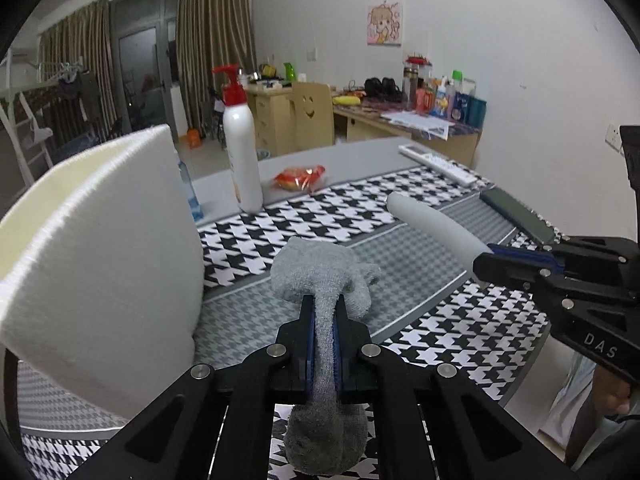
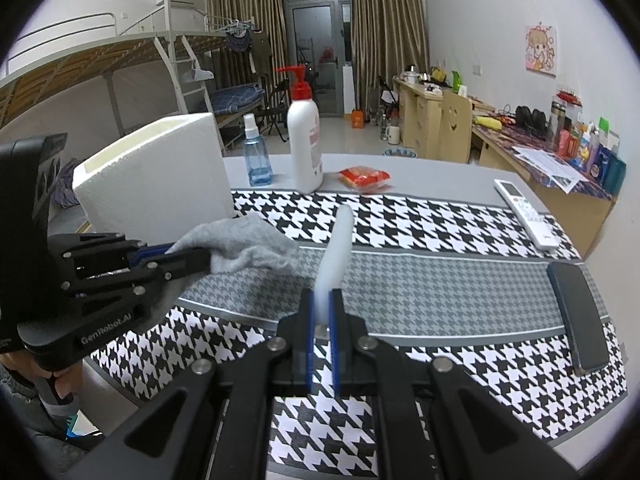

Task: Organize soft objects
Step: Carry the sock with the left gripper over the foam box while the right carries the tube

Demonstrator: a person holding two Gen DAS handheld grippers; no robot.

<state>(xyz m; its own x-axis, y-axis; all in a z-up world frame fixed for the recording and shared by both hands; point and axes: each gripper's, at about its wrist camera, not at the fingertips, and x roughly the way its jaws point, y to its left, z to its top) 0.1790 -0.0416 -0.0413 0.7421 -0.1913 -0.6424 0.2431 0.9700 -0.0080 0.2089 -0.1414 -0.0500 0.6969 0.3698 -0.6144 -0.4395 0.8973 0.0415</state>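
Observation:
My left gripper (image 1: pixel 323 304) is shut on a grey sock (image 1: pixel 320 276), lifted above the houndstooth mat; the sock bunches ahead of the jaws and hangs below them. From the right wrist view the same left gripper (image 2: pixel 200 258) shows at the left with the grey sock (image 2: pixel 248 246) draping from it. My right gripper (image 2: pixel 323 296) is shut on a white foam tube (image 2: pixel 338 248) that sticks up and forward. That right gripper (image 1: pixel 486 262) and the foam tube (image 1: pixel 432 226) appear at the right of the left wrist view. A white foam box (image 1: pixel 112 264), open at the top, stands at the left.
At the table's far side stand a white pump bottle (image 2: pixel 305 140), a blue spray bottle (image 2: pixel 256 152) and a red snack packet (image 2: pixel 364 178). A white remote (image 2: pixel 526 214) and a dark phone (image 2: pixel 576 316) lie at the right. A person's hand (image 2: pixel 60 384) grips the left handle.

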